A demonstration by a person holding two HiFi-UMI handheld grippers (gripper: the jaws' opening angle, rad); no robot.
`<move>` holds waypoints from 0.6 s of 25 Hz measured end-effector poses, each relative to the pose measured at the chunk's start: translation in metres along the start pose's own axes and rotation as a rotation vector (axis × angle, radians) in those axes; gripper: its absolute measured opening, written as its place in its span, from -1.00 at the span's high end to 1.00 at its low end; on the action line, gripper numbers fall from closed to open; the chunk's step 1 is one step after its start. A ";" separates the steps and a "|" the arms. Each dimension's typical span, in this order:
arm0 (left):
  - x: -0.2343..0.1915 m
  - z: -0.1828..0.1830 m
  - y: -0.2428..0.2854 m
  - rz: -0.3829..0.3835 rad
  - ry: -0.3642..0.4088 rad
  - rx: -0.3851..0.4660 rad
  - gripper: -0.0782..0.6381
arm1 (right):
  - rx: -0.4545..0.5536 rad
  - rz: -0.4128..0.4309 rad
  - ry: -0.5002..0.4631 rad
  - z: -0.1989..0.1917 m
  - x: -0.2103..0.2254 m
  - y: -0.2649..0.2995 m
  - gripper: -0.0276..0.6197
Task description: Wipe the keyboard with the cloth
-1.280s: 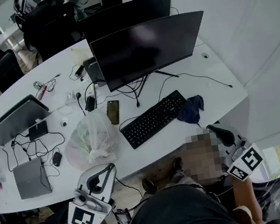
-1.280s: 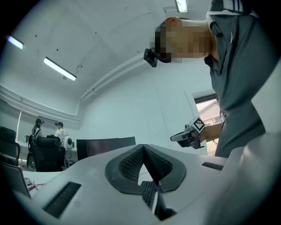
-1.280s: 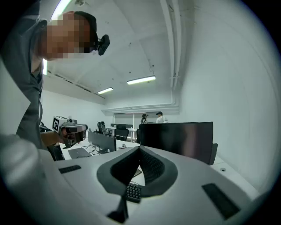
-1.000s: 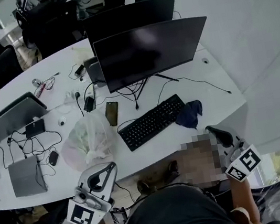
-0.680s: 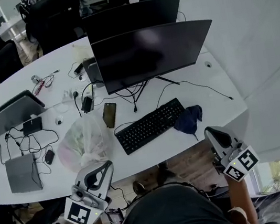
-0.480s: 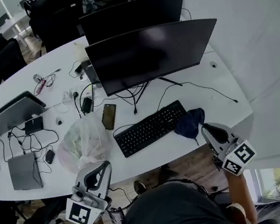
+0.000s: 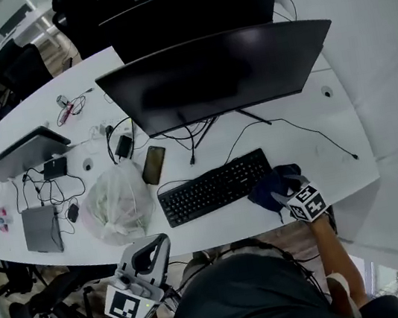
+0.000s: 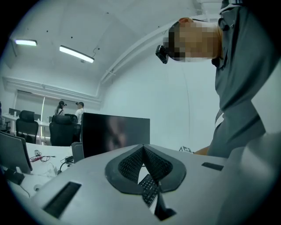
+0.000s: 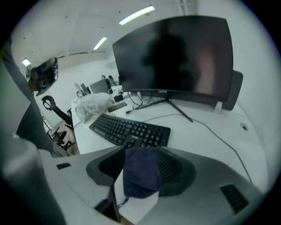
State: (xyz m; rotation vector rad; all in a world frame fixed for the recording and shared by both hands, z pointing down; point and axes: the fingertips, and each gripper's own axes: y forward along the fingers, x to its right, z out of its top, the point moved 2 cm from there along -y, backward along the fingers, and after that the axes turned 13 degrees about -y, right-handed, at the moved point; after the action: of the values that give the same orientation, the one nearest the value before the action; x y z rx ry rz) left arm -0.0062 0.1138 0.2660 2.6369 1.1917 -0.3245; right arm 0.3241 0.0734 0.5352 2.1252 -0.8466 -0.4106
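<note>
1. Your right tool (image 7: 291,192) is over the near edge of the desk (image 7: 318,146), close to its right-hand corner. The marker cube faces up at you.
2. That tool has hold of the dark blue cloth (image 7: 270,184). In the right gripper view the jaws stand only a little apart. A bunched fold of the cloth fills the gap and lies against both pads.
3. The cloth sits on the desk by the near edge, just beside the right end of the keyboard (image 7: 215,187).
4. The black keyboard lies flat, slanted along the near edge towards the right-hand end of the desk. The cloth is off its keys.
5. Your left tool (image 7: 153,246) hangs off the desk, out past the near edge and left of the keyboard. Its jaws are pressed together with nothing between them.
6. A large dark monitor (image 7: 219,75) stands behind the keyboard, towards the far edge.
7. A pale plastic bag (image 7: 116,202) sits left of the keyboard near the near edge. A phone (image 7: 153,164) lies just behind the bag.
</note>
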 end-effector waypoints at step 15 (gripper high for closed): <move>0.008 -0.023 0.018 0.144 -0.021 -0.040 0.77 | -0.039 -0.132 -0.108 -0.027 0.047 0.039 0.79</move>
State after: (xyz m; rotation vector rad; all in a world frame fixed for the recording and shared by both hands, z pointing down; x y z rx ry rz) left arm 0.0146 0.1148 0.2871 2.6599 0.9852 -0.2979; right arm 0.3558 0.0376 0.5821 2.1445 -0.7544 -0.6102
